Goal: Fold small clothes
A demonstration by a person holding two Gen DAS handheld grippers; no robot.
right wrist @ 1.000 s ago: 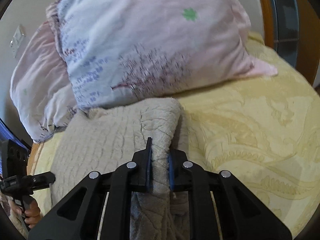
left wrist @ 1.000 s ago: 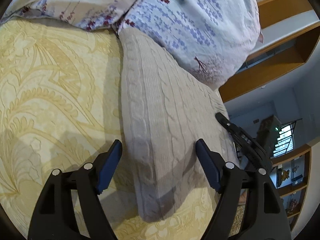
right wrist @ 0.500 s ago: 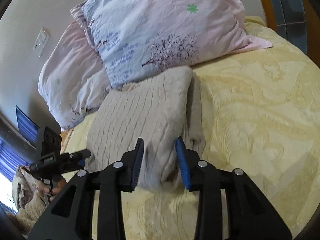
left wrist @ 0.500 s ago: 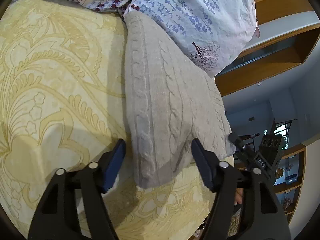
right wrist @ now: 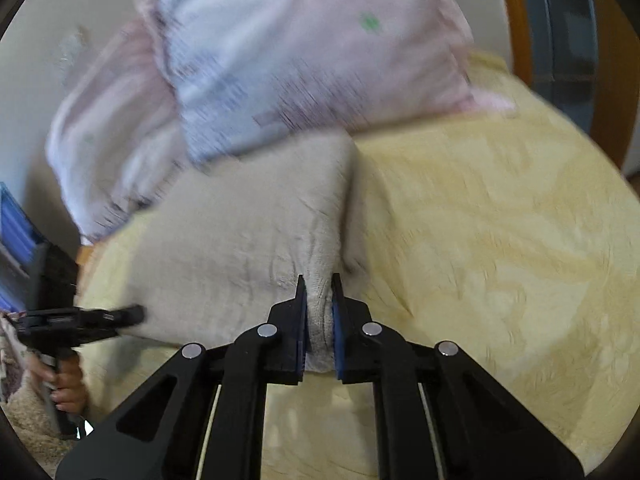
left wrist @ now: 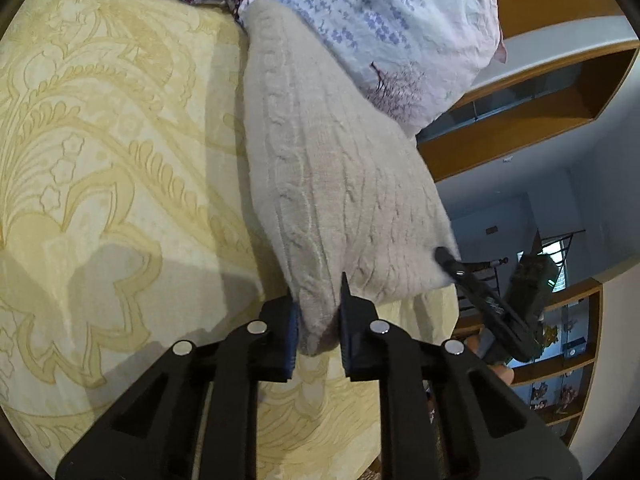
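Observation:
A folded beige cable-knit sweater (left wrist: pixel 320 152) lies on the yellow patterned bedspread (left wrist: pixel 100 168), its far end against the pillows. My left gripper (left wrist: pixel 318 320) is shut on the sweater's near left corner. My right gripper (right wrist: pixel 319 312) is shut on the sweater's (right wrist: pixel 248 240) near right corner. The right gripper also shows at the right of the left wrist view (left wrist: pixel 452 262), and the left gripper at the left of the right wrist view (right wrist: pixel 136 314). The right wrist view is motion-blurred.
Two floral pillows (right wrist: pixel 304 64) lie behind the sweater at the head of the bed. A wooden bed frame (right wrist: pixel 516 40) and wooden shelves (left wrist: pixel 540 92) are to the right. The bed's near edge (left wrist: pixel 400 420) is just under the grippers.
My left gripper has closed on the sweater's near corner; it was open around it before. My right gripper, open half a second ago, has shut again on the other near corner.

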